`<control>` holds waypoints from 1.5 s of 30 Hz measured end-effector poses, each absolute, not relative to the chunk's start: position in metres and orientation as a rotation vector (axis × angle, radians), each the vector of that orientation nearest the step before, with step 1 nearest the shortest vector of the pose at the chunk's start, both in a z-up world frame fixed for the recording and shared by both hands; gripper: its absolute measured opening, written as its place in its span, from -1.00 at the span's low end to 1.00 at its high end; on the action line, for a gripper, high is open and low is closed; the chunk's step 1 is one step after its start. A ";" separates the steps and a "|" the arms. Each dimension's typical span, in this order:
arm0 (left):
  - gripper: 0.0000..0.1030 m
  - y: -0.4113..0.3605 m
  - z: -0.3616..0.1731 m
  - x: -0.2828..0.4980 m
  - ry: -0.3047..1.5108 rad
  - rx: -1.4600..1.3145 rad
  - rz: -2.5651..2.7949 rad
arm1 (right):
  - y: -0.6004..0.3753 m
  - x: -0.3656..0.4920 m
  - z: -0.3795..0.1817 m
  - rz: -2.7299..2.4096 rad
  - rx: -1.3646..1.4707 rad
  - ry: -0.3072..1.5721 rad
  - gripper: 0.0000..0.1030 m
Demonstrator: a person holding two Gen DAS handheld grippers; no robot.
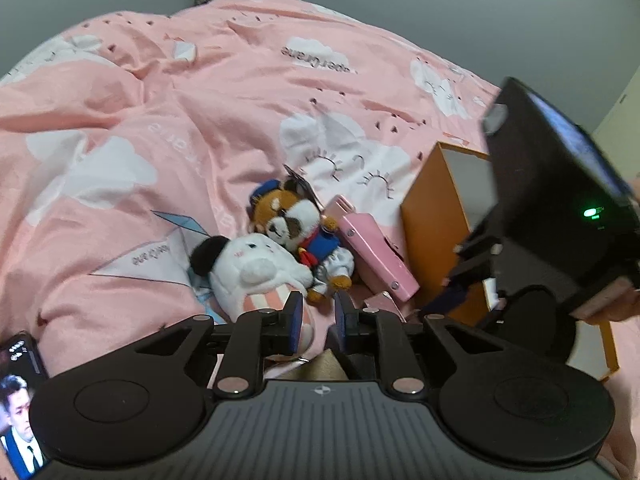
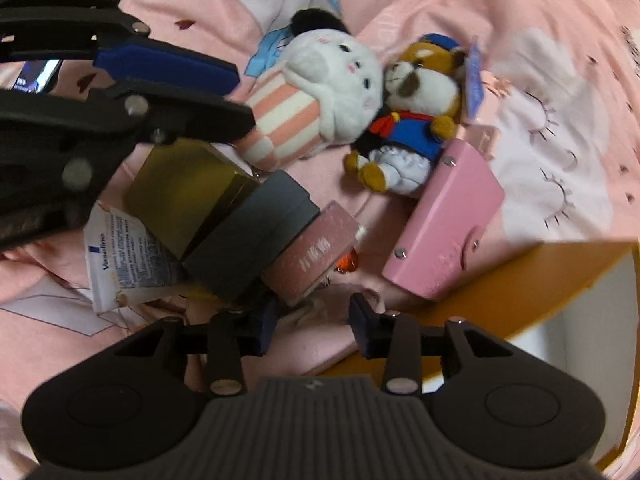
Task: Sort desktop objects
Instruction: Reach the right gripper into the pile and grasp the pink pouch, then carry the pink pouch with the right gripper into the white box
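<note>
On the pink bedspread lie a white plush with striped body (image 1: 256,272) (image 2: 320,92), a brown plush dog in blue (image 1: 304,236) (image 2: 416,120) and a pink case (image 1: 376,256) (image 2: 448,224). In the right wrist view there are also a gold box (image 2: 184,192), a grey box (image 2: 252,236), a pink-brown box (image 2: 316,256) and a Vaseline tube (image 2: 124,256). My left gripper (image 1: 318,322) is open and empty, just short of the white plush; it also shows in the right wrist view (image 2: 236,92). My right gripper (image 2: 314,324) is open and empty above the pile.
An orange box with white inside (image 1: 436,216) (image 2: 532,292) stands to the right of the objects. The right gripper's body (image 1: 560,216) hangs over it. A phone with a lit screen (image 1: 20,412) lies at the left edge.
</note>
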State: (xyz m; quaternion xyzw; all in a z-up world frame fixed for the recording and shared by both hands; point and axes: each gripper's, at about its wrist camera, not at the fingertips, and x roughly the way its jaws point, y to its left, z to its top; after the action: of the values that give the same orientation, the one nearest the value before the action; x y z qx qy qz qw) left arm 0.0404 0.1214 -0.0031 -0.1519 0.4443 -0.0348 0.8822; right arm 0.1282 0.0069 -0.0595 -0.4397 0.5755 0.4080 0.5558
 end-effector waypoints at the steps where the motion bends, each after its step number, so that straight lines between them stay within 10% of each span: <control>1: -0.64 0.122 -0.004 0.041 0.932 -0.326 -0.085 | 0.009 0.128 -0.063 0.975 -1.042 1.370 -0.41; 10: -0.64 0.123 -0.009 0.041 0.979 -0.289 -0.089 | 0.001 0.104 -0.051 1.035 -1.112 1.288 -0.82; 30: -0.64 0.097 0.009 0.039 0.951 -0.343 -0.188 | -0.074 0.092 0.038 0.871 -0.968 0.949 -0.83; 38: -0.64 0.068 0.011 0.046 0.950 -0.282 -0.218 | -0.099 0.121 0.029 0.843 -0.615 1.043 -0.47; 45: -0.64 0.059 0.008 0.052 0.974 -0.250 -0.214 | -0.131 0.142 0.037 0.762 -0.320 1.018 0.25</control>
State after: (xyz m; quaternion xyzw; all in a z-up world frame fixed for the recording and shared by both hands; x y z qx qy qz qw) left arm 0.0520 0.0587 0.0085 -0.1195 0.4657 -0.1022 0.8708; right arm 0.1423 -0.1308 0.0370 -0.1489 0.4734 0.3542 0.7926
